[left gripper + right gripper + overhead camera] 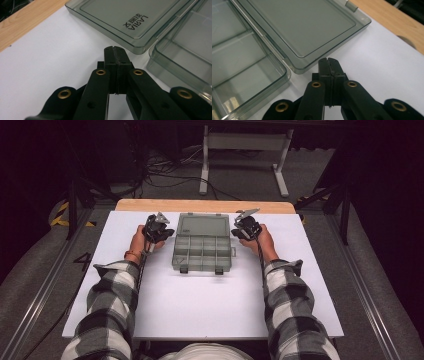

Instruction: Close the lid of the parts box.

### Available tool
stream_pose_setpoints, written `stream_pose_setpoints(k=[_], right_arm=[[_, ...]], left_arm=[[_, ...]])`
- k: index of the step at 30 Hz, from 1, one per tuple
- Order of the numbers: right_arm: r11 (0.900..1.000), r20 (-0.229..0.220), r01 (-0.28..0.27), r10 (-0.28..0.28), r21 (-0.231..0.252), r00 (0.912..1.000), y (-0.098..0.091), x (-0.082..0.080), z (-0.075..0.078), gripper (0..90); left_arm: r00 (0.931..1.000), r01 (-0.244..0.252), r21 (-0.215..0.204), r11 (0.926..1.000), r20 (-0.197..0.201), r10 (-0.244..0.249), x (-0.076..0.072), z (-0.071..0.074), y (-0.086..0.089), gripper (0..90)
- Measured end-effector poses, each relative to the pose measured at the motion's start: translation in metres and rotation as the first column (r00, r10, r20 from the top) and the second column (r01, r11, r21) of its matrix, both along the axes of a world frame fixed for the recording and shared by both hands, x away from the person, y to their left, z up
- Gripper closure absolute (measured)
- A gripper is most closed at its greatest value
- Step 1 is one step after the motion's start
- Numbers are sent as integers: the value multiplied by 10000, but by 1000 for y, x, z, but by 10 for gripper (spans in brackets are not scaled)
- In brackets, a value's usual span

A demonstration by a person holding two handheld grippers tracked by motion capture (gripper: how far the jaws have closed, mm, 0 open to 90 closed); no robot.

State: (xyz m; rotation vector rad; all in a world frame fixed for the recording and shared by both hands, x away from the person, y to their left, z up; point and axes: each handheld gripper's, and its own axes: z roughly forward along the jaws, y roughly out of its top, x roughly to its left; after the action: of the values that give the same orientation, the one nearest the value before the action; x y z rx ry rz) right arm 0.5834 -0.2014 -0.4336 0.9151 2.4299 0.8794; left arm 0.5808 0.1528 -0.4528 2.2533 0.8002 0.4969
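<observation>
A clear grey plastic organizer box (202, 252) lies open in the middle of the white sheet, its lid (203, 224) folded flat toward the far side and its compartments empty. My left gripper (161, 231) sits just left of the lid, jaws pressed together on nothing. In the left gripper view the shut gripper (115, 48) points at the near corner of the lid (120, 17), close to the box tray (185, 52). My right gripper (239, 226) mirrors it at the lid's right side, also shut and empty. In the right gripper view the gripper (328, 60) rests just short of the lid's edge (312, 32).
The white sheet (200, 305) covers a wooden table whose bare far strip (205, 205) shows behind the box. Beyond it are a white frame's legs (245, 165) and cables on a grey floor. Both plaid sleeves (107, 315) lie on the sheet's near half.
</observation>
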Motion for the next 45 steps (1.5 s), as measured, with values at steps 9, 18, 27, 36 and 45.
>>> stream_pose_setpoints(k=[9, 18, 27, 36, 45], right_arm=[[9993, -355, -2, -12, -380, 9994, 2, 9, -8, 900], [9993, -428, -281, 270, -249, 9987, 1, 16, -9, 900], [9985, -389, -546, 544, -44, 9978, -1, 20, -10, 900], [9987, -112, -404, 408, 319, 9991, 0, 25, -14, 900], [9949, -8, -109, 110, 1002, 9999, 0, 31, -18, 900]], left_arm=[[9996, 73, -52, 10000, -289, -74, 8, -2, -1, 900], [9989, 150, -188, 9997, -435, -158, 15, -6, -4, 900], [9979, -4, -211, 9998, -655, -10, 20, -5, -6, 900], [9970, -327, -699, 9970, -720, 276, 26, -7, -6, 897], [9929, -850, -1212, 9890, -936, 739, 37, -9, -5, 876]])
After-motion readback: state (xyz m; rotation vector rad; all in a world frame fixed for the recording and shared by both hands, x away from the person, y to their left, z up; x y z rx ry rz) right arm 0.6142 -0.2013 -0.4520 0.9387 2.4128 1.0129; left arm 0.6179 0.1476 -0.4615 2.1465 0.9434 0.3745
